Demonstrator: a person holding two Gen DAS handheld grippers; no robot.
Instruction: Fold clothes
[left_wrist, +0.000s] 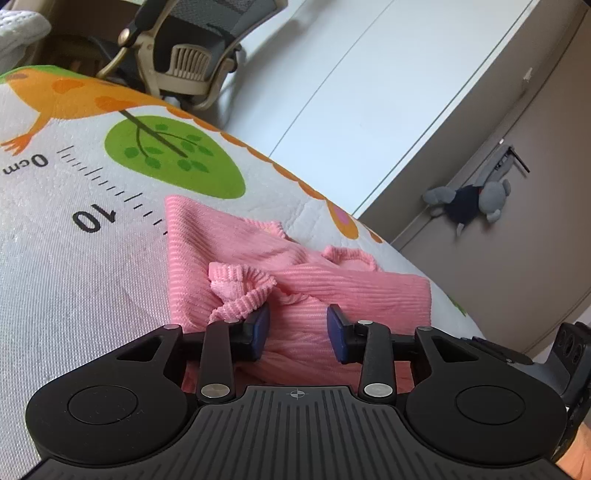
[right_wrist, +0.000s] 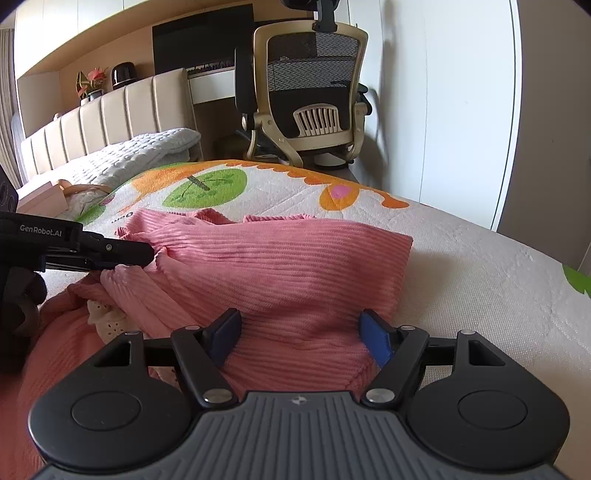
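Both tongs, left tongs (left_wrist: 297, 330) and right tongs (right_wrist: 300, 338), gape empty over the half-folded pink ribbed sweater (right_wrist: 280, 273) on the bed mat (right_wrist: 461, 266); likely regripping an edge next.

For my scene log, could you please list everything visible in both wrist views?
Ribbed knit garment: one, pink, partly folded on the mat.
Play mat: one, white with orange, green prints and a ruler, under the garment.
Office chair: one, beige and black, beyond the mat.
Bed headboard: one, beige, far left.
Quilt: one, grey-white, on the bed.
Plush toy: one, grey and navy, by the brown wall.
Lace fabric: one piece, cream, beside the garment.
Left gripper: black, blue pads, open over the garment.
Right gripper: same, open.
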